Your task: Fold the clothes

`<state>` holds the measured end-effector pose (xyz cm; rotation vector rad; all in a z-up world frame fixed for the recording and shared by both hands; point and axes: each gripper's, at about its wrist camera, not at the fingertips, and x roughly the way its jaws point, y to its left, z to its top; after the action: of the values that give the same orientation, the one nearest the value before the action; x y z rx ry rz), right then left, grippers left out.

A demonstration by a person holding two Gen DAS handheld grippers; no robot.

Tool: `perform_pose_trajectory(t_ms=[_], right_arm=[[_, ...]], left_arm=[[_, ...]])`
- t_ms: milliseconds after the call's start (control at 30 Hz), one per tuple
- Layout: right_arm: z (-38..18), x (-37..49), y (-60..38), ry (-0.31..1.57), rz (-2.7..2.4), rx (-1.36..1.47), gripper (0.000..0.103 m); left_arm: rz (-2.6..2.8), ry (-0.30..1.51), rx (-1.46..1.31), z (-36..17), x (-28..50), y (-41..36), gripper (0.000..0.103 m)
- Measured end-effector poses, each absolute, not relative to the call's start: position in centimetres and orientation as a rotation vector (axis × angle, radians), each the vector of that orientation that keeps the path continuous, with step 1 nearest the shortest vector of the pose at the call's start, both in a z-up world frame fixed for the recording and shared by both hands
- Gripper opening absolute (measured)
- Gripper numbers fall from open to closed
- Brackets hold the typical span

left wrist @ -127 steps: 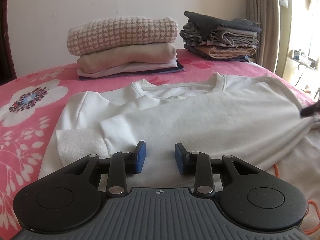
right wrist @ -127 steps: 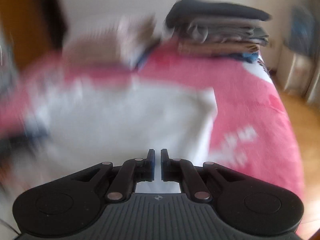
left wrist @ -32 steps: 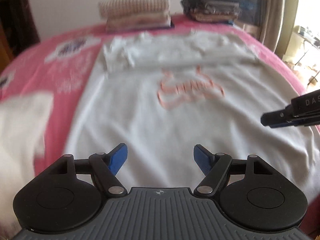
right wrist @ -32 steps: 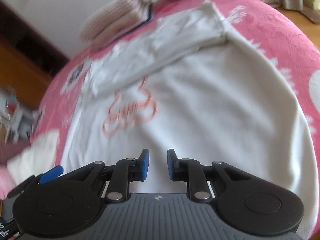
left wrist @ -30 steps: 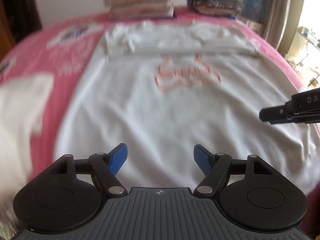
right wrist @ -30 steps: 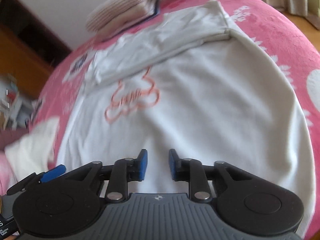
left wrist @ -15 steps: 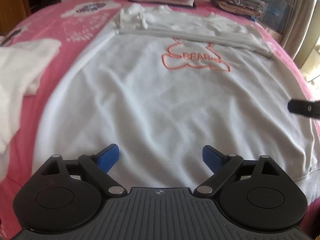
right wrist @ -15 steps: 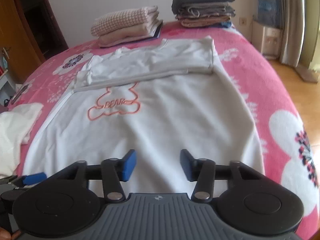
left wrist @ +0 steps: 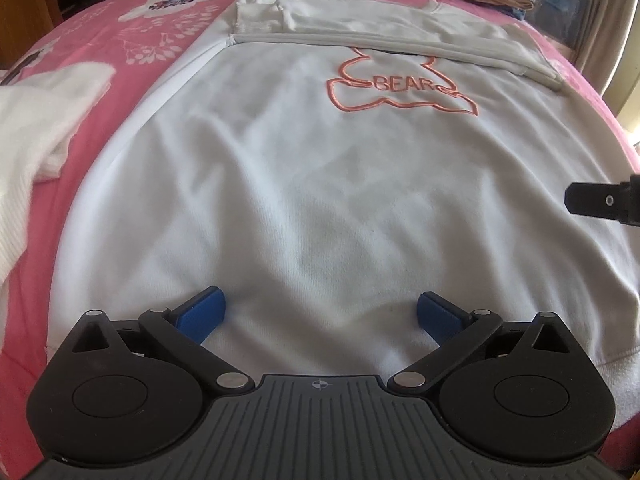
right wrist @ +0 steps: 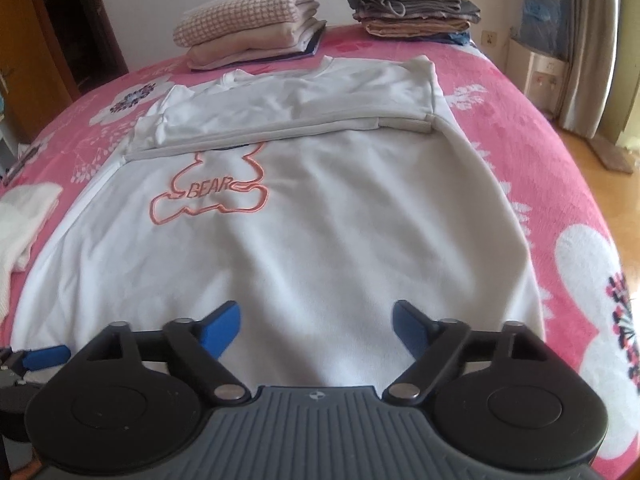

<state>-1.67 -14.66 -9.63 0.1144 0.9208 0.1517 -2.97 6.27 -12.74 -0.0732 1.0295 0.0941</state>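
Left wrist view: left gripper [left wrist: 319, 312], fingers spread wide and empty, low over the near hem of the white sweatshirt [left wrist: 320, 168] lying flat on the bed [left wrist: 120, 28], sleeves folded across the top; right wrist view: right gripper [right wrist: 316, 322] likewise released over the hem, seemingly both poised to pinch it.

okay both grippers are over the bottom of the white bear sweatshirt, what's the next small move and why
Probably lower both and pinch the hem. The left gripper and right gripper are open over the sweatshirt, whose sleeves already lie folded across the top, so the bottom fold seems next.
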Motion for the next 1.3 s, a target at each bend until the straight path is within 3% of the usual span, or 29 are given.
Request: perform_pose_trajectory(t_ms=[167, 533, 1300], right_arm=[[-9.5, -1.7, -15.0, 0.916, 0.120, 0.111, 0.102], [-11.5, -1.4, -15.2, 1.056, 0.007, 0.044, 0.103], [-12.8, -1.9, -15.0, 1.048, -0.015, 0.042, 0.103]], left_arm=[[0.111, 1.050, -0.065, -12.7, -2.7, 6.0, 0.103], [0.164, 1.097, -0.018, -12.8, -2.1, 5.1, 0.103], [0.180, 1.090, -0.007, -12.8, -2.4, 4.8, 0.103]])
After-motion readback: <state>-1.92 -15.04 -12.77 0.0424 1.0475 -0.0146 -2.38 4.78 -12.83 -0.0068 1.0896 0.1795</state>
